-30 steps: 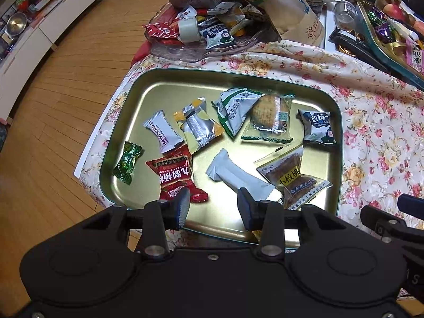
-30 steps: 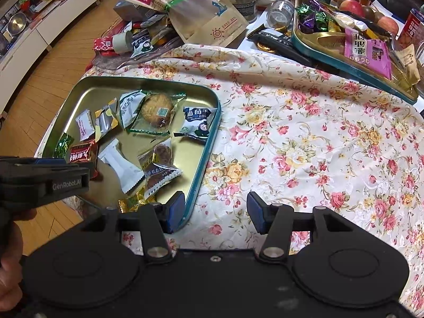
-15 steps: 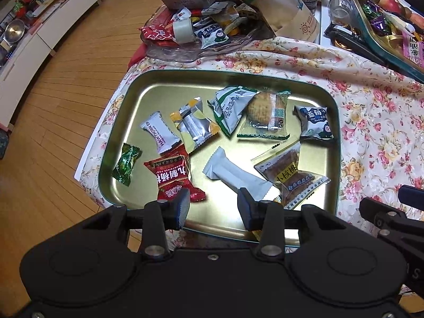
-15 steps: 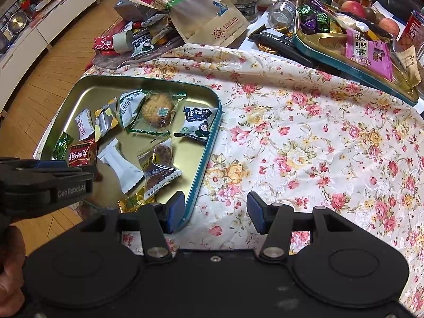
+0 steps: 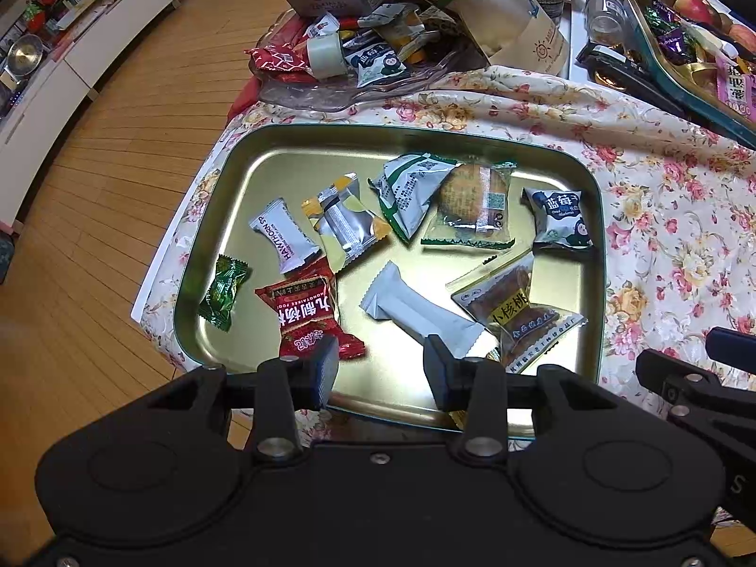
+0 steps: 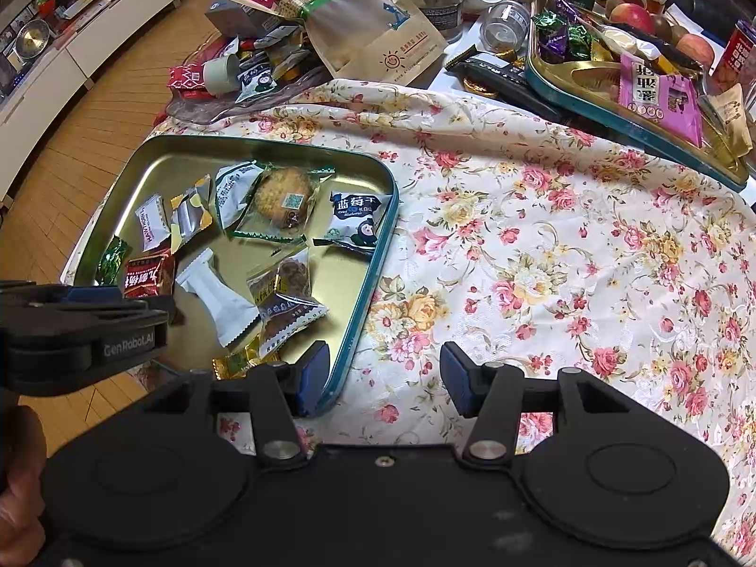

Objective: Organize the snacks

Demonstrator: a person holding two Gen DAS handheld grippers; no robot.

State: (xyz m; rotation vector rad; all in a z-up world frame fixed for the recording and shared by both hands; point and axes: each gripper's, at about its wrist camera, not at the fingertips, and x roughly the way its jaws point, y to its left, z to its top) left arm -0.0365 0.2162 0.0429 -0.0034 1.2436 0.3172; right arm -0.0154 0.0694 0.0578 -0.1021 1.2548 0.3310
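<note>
A table under a floral tablecloth (image 6: 543, 245) carries a gold snack tray (image 5: 283, 151) near its edge.

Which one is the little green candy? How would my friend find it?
Look at the gold tin tray on the flowery tablecloth. Go to its left side, next to the red packet. The green candy lies there alone, the smallest piece, shiny dark green with twisted ends, touching no other snack.

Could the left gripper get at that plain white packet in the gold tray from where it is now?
Probably yes. The left gripper is open and empty, just short of the white packet, which lies flat with nothing on top. The walnut snack crowds its right end.
</note>
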